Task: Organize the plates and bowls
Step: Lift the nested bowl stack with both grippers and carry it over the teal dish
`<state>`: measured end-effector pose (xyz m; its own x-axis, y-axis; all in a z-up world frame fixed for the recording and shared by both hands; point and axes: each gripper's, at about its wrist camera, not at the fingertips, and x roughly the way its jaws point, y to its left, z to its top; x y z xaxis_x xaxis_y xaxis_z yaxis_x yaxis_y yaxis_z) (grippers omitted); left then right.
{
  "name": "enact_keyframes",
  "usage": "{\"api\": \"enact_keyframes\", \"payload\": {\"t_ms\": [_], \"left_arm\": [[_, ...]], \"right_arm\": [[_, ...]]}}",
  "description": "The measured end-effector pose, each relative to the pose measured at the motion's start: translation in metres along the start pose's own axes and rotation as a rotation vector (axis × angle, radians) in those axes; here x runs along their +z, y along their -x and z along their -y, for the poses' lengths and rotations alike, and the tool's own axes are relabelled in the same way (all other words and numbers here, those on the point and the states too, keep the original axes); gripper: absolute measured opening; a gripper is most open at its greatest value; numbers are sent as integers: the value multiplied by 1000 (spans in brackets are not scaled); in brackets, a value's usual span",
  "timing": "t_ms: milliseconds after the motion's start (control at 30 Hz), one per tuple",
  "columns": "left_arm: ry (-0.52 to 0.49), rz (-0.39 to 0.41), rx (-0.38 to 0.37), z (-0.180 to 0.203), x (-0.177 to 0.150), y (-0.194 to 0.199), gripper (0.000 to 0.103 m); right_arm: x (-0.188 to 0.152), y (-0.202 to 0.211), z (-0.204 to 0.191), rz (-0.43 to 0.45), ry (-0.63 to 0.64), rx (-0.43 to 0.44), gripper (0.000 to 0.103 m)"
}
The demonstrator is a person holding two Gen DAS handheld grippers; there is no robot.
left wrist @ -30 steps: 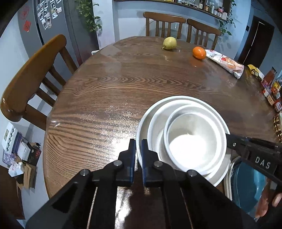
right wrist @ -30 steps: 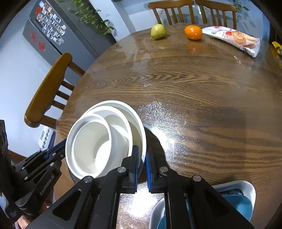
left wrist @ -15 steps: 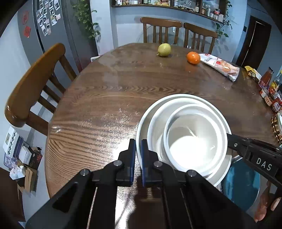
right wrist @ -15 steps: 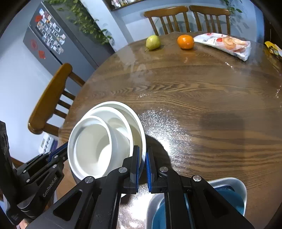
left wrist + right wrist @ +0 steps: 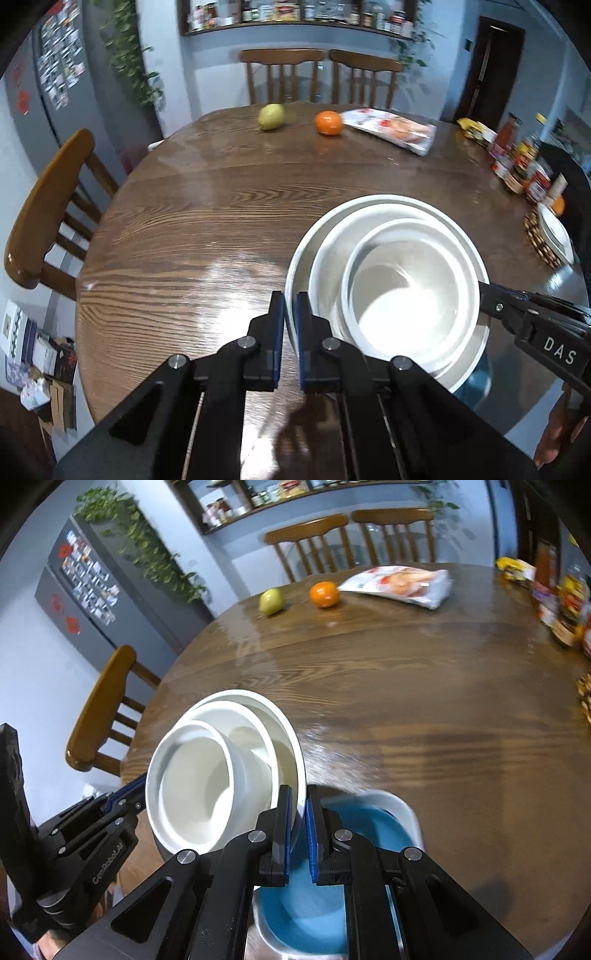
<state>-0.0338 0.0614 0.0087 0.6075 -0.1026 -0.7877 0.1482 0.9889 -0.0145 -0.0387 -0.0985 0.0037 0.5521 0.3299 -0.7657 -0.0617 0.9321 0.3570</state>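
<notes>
Nested white bowls [image 5: 391,288] lifted higher above blue dish [image 5: 332,886]

Dim, bluish indoor light glares off the table [image 5: 229,273]; edges bend, dark-cornered, slightly motion-blurred.

Glossy white, seemingly ceramic bowls [image 5: 402,295] above a varnished, grained wooden table [image 5: 221,221]; crinkly plastic snack packet [image 5: 391,129].

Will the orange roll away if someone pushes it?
Probably yes. The orange looks round and sits loose on the smooth, shiny table, so a nudge would likely send it rolling. The snack bag lies right beside it and might stop it on that side. It looks firm, so it probably wouldn't squash.
</notes>
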Motion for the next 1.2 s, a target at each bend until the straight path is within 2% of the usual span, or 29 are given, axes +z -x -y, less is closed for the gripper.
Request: {"api": "enact_keyframes", "payload": {"t_ms": [100, 300, 467, 533, 767, 1200], "left_arm": [[-40, -15, -41, 20, -4, 1, 0], [-104, -64, -76, 48, -18, -8, 0], [-128, -115, -61, 59, -22, -29, 0], [-127, -96, -58, 59, -21, -29, 0], [-147, -33, 0, 63, -10, -45, 1], [-129, 12, 52, 53, 36, -78, 1]], "right_arm": [[-10, 12, 15, -5, -36, -24, 11], [-34, 21, 45, -47, -107, -68, 11], [-47, 5, 65, -106, -159, -65, 12], [-49, 0, 69, -109, -168, -60, 12], [-30, -12, 73, -60, -162, -47, 12], [18, -42, 75, 1, -146, -35, 12]]}}
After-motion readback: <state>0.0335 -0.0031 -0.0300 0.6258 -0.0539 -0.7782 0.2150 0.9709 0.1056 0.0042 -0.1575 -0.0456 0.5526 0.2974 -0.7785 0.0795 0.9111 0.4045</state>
